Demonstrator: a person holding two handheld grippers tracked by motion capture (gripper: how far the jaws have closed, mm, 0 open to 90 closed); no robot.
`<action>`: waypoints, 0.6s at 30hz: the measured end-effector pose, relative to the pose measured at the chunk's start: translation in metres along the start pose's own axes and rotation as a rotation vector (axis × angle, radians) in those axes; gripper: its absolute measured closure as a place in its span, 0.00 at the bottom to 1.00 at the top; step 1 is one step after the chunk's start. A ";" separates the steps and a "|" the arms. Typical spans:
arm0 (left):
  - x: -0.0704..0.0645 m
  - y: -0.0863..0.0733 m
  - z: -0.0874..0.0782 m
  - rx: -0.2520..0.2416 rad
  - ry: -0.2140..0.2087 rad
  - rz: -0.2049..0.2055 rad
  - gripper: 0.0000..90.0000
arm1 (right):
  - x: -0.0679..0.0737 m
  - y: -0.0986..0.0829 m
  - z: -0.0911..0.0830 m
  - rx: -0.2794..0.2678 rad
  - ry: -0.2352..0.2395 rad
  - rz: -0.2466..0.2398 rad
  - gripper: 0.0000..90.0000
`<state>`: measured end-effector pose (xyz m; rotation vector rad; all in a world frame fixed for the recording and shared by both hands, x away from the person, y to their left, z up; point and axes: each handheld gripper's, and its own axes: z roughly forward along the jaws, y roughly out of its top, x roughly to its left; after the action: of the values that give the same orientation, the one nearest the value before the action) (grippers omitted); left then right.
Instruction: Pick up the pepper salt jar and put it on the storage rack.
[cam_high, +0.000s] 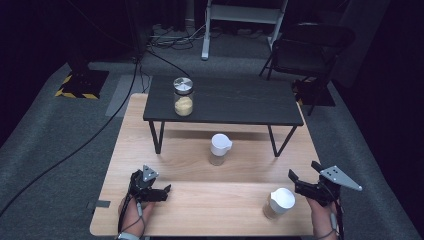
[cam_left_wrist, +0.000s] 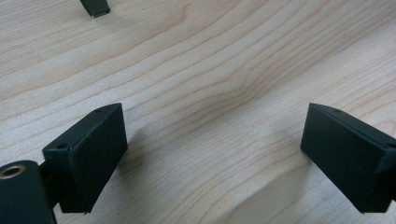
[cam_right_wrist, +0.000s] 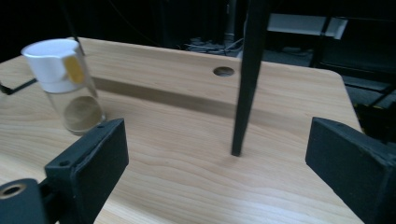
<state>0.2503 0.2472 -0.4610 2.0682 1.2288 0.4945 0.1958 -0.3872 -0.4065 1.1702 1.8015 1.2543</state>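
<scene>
Wooden table (cam_high: 165, 200): both grippers, left (cam_high: 161, 192) and right (cam_high: 296, 181), gape empty; near-right jar (cam_high: 278, 203) looks glassy, slippery, likely light — grip its body below the cap.

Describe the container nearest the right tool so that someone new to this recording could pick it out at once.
Start at the light wooden table and go to its near right corner, in front of the small black raised table. There, just left of the open right tool, stands a white-capped jar. The other white-capped jar stands mid-table, and the silver-lidded jar sits on the raised table.
</scene>
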 end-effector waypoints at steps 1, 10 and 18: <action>0.000 0.000 0.000 0.000 0.002 0.000 0.08 | 0.002 0.001 0.000 -0.005 0.003 -0.003 0.06; 0.000 0.001 0.000 0.003 0.004 0.001 0.08 | 0.024 0.013 0.004 -0.036 0.052 -0.025 0.06; -0.001 0.001 0.000 0.003 0.006 -0.007 0.07 | 0.046 0.025 0.016 -0.057 0.101 -0.049 0.04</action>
<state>0.2506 0.2462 -0.4606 2.0663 1.2407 0.4968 0.1994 -0.3352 -0.3890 1.0419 1.8428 1.3489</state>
